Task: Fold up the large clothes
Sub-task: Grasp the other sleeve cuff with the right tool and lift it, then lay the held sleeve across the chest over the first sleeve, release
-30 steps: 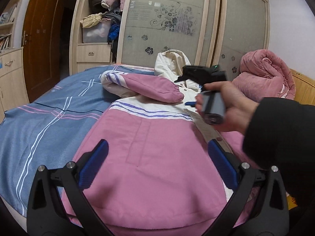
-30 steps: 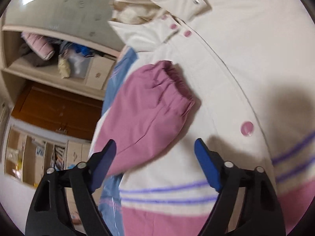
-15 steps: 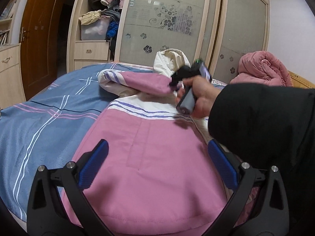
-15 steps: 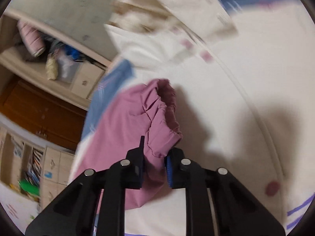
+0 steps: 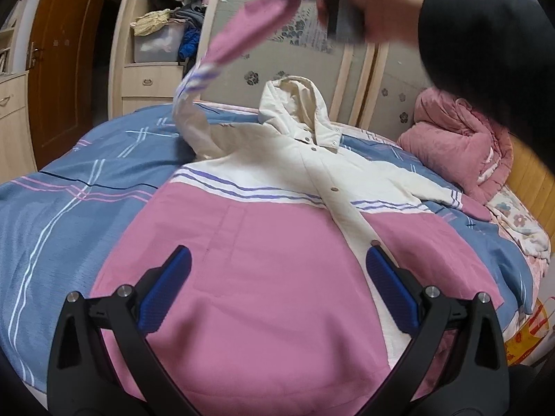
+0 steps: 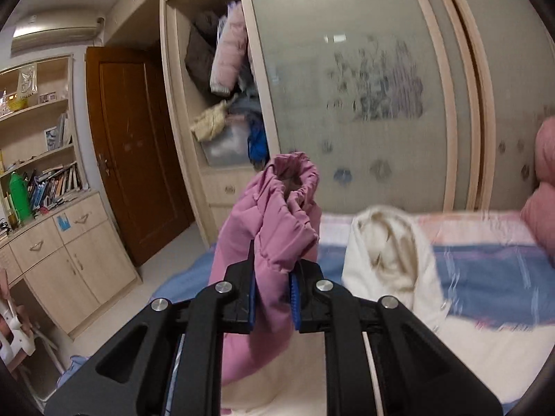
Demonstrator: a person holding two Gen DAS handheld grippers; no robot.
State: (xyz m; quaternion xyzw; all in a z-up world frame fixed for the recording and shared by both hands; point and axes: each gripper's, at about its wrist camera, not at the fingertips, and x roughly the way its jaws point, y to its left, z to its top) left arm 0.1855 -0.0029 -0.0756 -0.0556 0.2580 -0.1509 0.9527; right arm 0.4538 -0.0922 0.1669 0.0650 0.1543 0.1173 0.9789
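right claw (image 6: 272, 296) grips the pink sleeve (image 6: 274, 228) above the bed (image 5: 62, 208); left claw (image 5: 277, 291) released.

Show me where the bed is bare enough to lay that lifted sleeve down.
Bare blue bedspread lies on the picture's left of the jacket, from its pink body back to the wardrobe. A narrower strip runs along the jacket's other side. The far right corner is crowded by the pink quilt. The right gripper holds the sleeve.

no readable text, labels or numbers anywhere
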